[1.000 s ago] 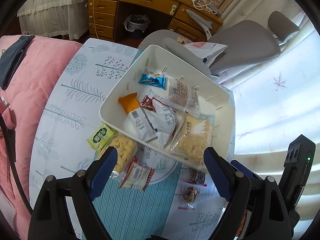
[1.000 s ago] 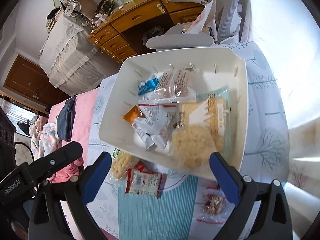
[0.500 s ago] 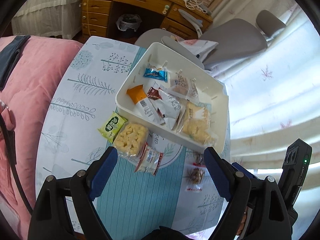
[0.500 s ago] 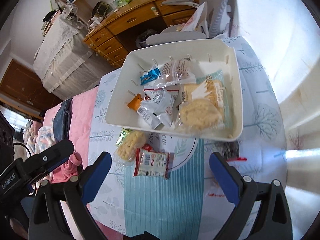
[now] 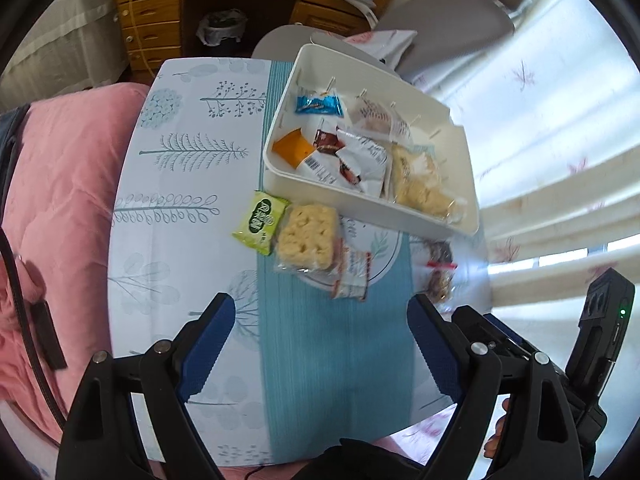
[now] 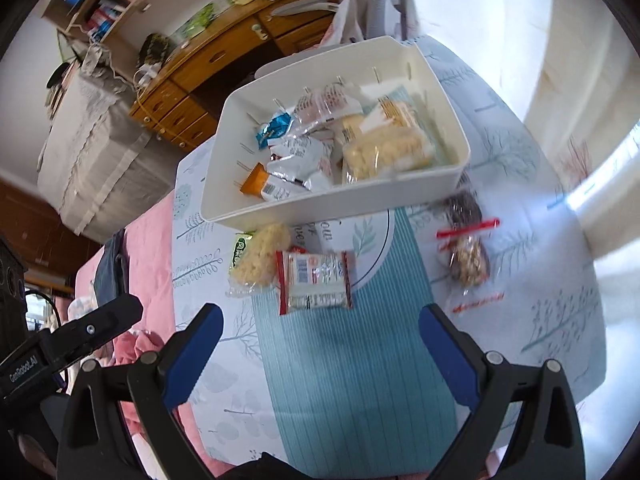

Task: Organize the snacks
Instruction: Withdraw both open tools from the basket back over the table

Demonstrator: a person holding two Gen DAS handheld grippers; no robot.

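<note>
Left fingers: the left gripper [image 5: 316, 344] has its 2 blue-padded fingers [image 5: 206, 338] spread wide apart, holding nothing, above the teal stripe of the tablecloth [image 5: 184, 184].
Right fingers: the right gripper [image 6: 320, 354] is likewise spread wide and empty, its pads [image 6: 446, 356] over the same stripe.
Nearest snacks: the red-edged packet [image 6: 314, 282] lies flat just ahead of the right gripper, touching the clear-wrapped rice cracker [image 5: 306, 238]; the green packet [image 5: 260, 220] lies against the cracker's other side.
Further snack: the nut bag [image 6: 466, 246] with a red seal lies apart to the right, near the tray's corner.
Tray: the white tray [image 6: 452, 172] sits at the far side of the table, already holding several packets; 4 snacks are left outside it.
Handling: all look light, with thin, crinkly, slippery film. The cracker is likely brittle, so a gentle pinch across its short sides seems best. The flat packets offer little height; taking them by a crimped end seam should hold better. The nut bag is soft and will sag, so it is best gripped near the seal.
Pose: both grippers are held high and back from the snacks, tilted down toward the table, side by side, with the left one visible at the edge of the right view.
</note>
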